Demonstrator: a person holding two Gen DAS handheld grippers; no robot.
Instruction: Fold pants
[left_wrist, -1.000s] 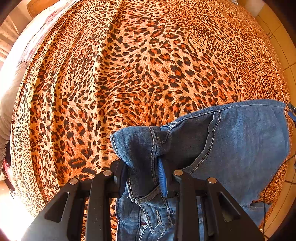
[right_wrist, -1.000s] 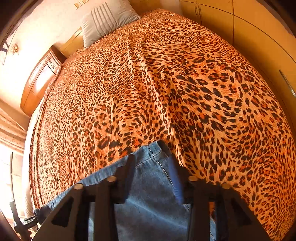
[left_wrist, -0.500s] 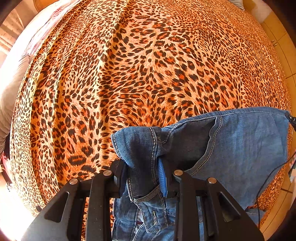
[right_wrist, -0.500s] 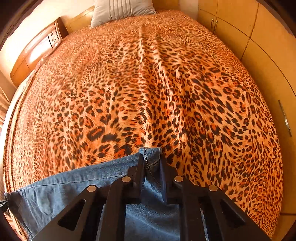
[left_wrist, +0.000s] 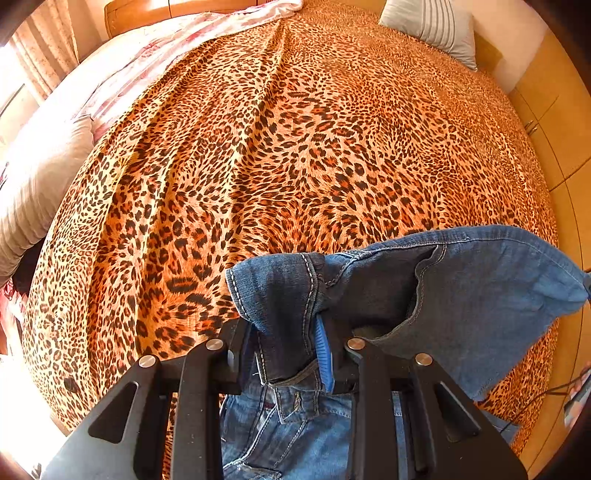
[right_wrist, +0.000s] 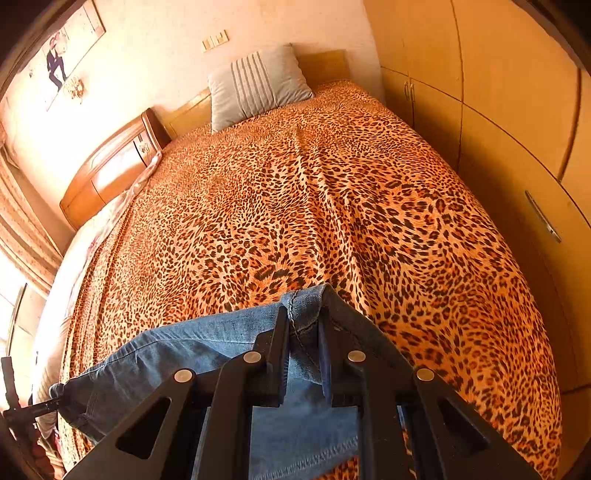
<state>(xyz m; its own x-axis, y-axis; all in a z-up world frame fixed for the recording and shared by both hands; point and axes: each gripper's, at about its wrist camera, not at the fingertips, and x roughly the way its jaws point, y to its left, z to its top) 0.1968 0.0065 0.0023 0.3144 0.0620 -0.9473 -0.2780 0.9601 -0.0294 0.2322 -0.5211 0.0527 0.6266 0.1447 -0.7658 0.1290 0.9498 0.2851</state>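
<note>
The blue jeans hang stretched above the leopard-print bedspread. In the left wrist view my left gripper is shut on a bunched, stitched corner of the denim by a pocket opening. The cloth spreads from there to the right, and more of it hangs below the fingers. In the right wrist view my right gripper is shut on a seamed edge of the jeans. From that grip the denim runs off to the lower left, where a dark part holds its far corner.
The bed fills both views. A grey striped pillow leans on the wooden headboard. Wardrobe doors stand close along the bed's right side. A pale quilt lies along the left side by a bright window.
The right jaws have shut on the denim edge. Both grippers have risen and tilted up, which lifts the jeans off the bedspread and brings the pillow and wall into view.
</note>
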